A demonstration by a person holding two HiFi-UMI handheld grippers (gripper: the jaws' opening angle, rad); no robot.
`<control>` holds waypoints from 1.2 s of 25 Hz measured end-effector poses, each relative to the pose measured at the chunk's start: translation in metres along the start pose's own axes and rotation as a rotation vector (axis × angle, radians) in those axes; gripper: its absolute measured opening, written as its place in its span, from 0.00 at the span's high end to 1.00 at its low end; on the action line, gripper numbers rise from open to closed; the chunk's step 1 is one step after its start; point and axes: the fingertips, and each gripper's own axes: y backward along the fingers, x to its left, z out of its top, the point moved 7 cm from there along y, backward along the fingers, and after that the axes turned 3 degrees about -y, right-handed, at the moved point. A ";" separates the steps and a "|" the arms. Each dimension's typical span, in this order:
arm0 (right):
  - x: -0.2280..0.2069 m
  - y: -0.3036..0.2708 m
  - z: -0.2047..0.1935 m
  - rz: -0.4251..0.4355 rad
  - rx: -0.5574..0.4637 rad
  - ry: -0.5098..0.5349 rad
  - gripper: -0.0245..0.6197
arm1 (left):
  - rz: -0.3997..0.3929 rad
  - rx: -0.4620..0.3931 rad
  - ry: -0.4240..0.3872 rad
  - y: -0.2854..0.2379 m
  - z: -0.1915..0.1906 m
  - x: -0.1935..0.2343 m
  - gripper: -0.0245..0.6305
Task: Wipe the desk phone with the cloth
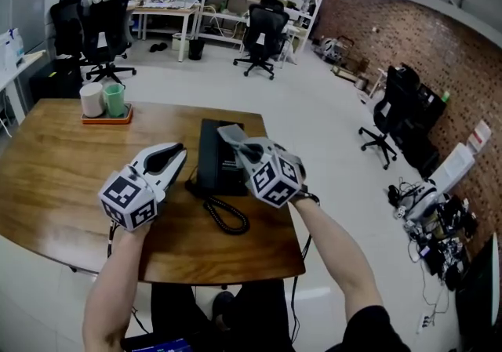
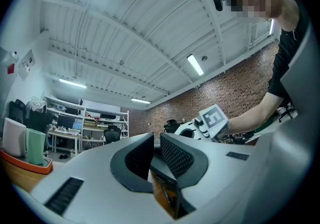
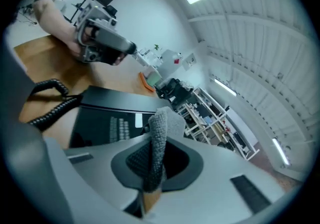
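Right tool (image 1: 235, 143) clamped on the grey cloth (image 3: 162, 128), poised over the desk phone (image 1: 213, 162) mid-bench (image 1: 55, 170). Left tool (image 1: 174, 154) just beside the phone, jaws almost together, empty. Looks like wipe start. Next: lower cloth onto keypad, sweep.

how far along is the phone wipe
Done: the cloth is picked up, pinched in the shut right gripper. In hand: the cloth is held over the phone, near its keypad; whether it touches is unclear. Left: the wiping itself, since nothing shows which parts have been wiped.
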 end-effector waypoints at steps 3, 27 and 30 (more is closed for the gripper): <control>0.036 0.027 -0.002 0.079 -0.016 0.023 0.92 | -0.001 0.002 -0.001 0.001 0.000 0.000 0.92; 0.057 0.133 0.050 -0.139 -0.589 -0.461 0.92 | -0.127 0.003 -0.193 -0.002 0.012 -0.037 0.92; 0.051 0.132 0.036 -0.154 -0.590 -0.494 0.92 | -0.091 0.003 -0.209 -0.005 0.017 -0.042 0.92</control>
